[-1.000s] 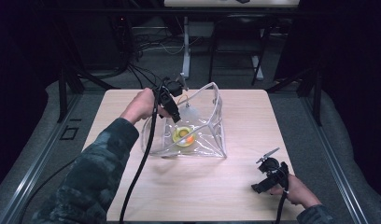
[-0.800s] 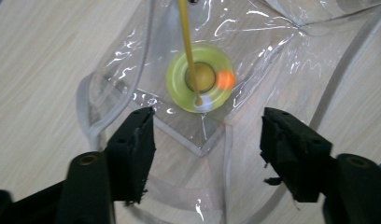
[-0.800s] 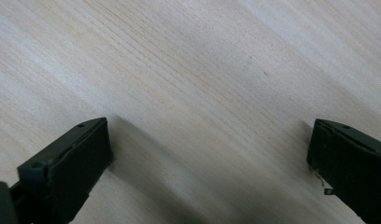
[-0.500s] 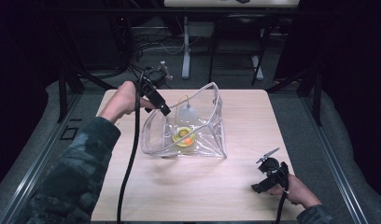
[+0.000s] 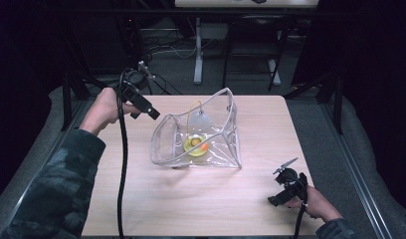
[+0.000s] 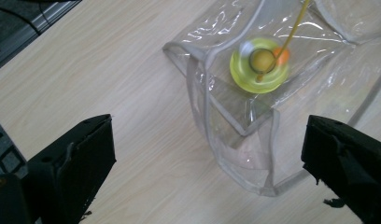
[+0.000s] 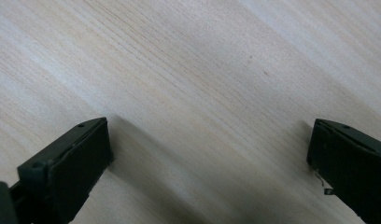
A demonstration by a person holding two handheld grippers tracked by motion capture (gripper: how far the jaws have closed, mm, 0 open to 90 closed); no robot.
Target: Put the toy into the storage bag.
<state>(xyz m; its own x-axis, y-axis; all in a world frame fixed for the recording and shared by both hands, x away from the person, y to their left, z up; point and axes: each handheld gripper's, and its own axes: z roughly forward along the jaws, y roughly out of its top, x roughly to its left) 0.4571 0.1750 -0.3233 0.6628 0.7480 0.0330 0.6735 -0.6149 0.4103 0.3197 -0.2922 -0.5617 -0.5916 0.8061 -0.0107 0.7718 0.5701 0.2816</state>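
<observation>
Jaws of the left gripper have just been opening and now stand wide with nothing between them, off the clear pouch mid-desk that holds a yellow toy, so the placing looks done, while the right gripper, also wide open, idles near the front right corner.

Only the clear bag blocks the bare table.

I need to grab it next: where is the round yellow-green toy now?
In the high view, the round yellow-green toy lies inside the clear plastic pouch at the middle of the wooden table.
</observation>
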